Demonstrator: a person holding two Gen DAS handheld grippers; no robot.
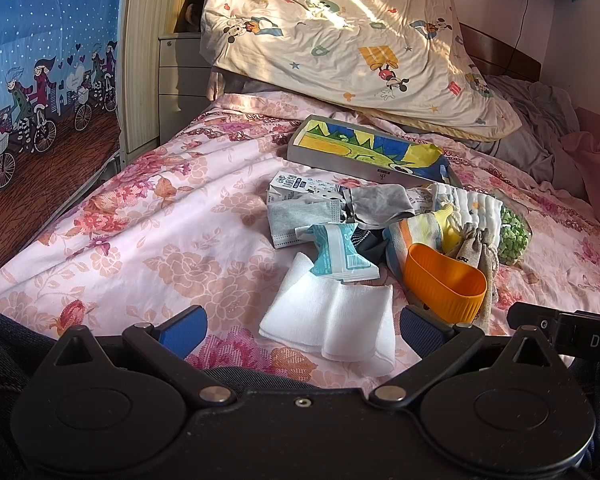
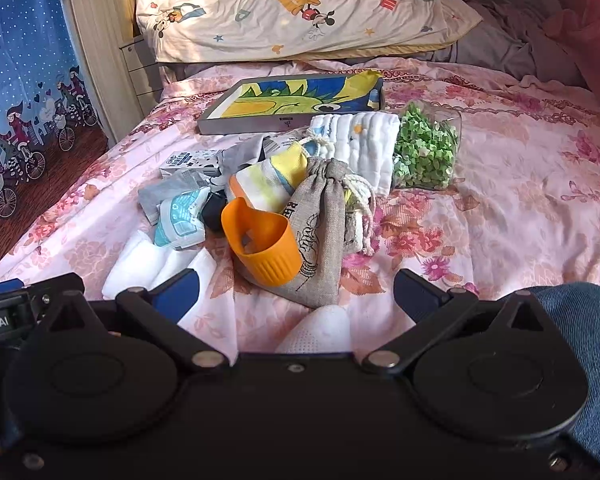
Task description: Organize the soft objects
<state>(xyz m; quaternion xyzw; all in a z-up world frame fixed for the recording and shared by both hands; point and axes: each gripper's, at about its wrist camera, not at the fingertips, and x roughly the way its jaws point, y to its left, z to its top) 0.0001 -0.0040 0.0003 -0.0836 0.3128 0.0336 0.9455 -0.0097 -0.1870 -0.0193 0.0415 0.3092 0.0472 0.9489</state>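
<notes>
**Sorting Not Yet Begun**

The pile of soft objects (image 1: 380, 224) lay mid-bed, the tray (image 1: 364, 152) at its 12 o'clock. Left gripper (image 1: 300, 320) and right gripper (image 2: 296, 284) both gaped, empty. Next, I judged: pinch the white cloth (image 1: 332, 316) nearest, at 6 o'clock.

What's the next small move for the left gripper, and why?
Probably ease the left gripper forward and down onto the white folded cloth. Its jaws are open and empty, and the cloth lies right between them, nearest, apart from the pile around the orange cup.
</notes>
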